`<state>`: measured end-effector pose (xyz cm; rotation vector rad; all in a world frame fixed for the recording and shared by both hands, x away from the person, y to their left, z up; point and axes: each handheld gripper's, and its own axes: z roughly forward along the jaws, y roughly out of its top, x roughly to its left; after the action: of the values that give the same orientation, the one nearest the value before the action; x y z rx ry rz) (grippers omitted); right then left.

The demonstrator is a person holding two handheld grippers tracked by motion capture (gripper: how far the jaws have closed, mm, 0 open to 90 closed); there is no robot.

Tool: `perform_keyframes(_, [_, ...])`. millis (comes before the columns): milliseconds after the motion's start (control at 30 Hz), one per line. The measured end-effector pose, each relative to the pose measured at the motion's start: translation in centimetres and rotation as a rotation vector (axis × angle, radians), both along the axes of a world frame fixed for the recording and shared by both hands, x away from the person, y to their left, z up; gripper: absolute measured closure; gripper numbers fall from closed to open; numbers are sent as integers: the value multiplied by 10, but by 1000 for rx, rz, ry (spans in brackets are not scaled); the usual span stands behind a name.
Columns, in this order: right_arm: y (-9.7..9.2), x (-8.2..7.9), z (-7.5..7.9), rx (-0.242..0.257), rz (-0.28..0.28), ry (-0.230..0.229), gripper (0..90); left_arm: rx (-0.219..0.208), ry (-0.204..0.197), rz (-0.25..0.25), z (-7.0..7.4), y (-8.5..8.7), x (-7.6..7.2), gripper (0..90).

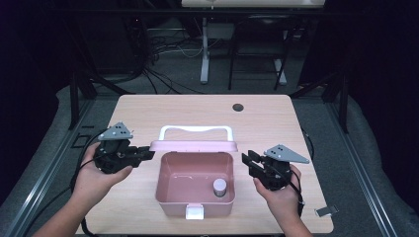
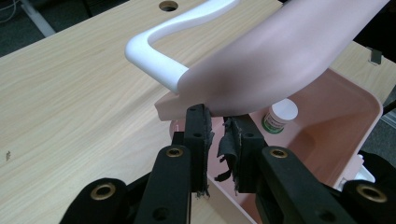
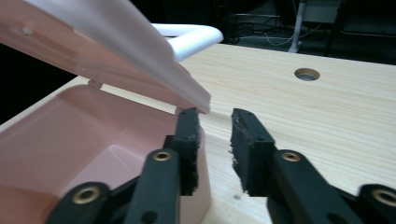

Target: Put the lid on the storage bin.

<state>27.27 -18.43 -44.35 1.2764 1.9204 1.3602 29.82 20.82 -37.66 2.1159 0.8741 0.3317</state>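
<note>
A pink box [image 1: 168, 197] stands in the middle of the table with its lid [image 1: 192, 146] raised and a white handle [image 1: 195, 129] on the lid. Inside, at the right, stands a small white-capped bottle [image 1: 219, 187], which the left gripper view also catches [image 2: 280, 115]. My left gripper [image 1: 148, 154] points at the lid's left corner [image 2: 261, 60]; a slim gap shows between its jaws [image 2: 217, 114], just under that corner. My right gripper [image 1: 249, 159] sits by the box's right wall, open, with nothing between its jaws [image 3: 215, 114]; the lid's edge [image 3: 140, 51] hangs over its left jaw.
A white latch [image 1: 194, 212] sticks out at the box's front. The wooden table [image 1: 148, 111] has a round cable hole [image 1: 238, 107] at the back. A small metal clip [image 1: 326, 211] lies near the front right corner. Desk legs and cables stand beyond the table.
</note>
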Motion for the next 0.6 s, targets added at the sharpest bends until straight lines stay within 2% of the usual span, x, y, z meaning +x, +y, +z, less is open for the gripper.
perform_keyframes(133, [-4, 1, -6, 11, -18, -3, 645, 1, -1, -2, 0, 0, -2, 789])
perform_keyframes(333, [-8, 1, -16, -3, -48, -27, 566, -3, 3, -1, -2, 0, -4, 786])
perform_keyframes(600, [-13, 2, -24, -15, -72, -37, 535, -8, 5, -5, -4, 1, -7, 785])
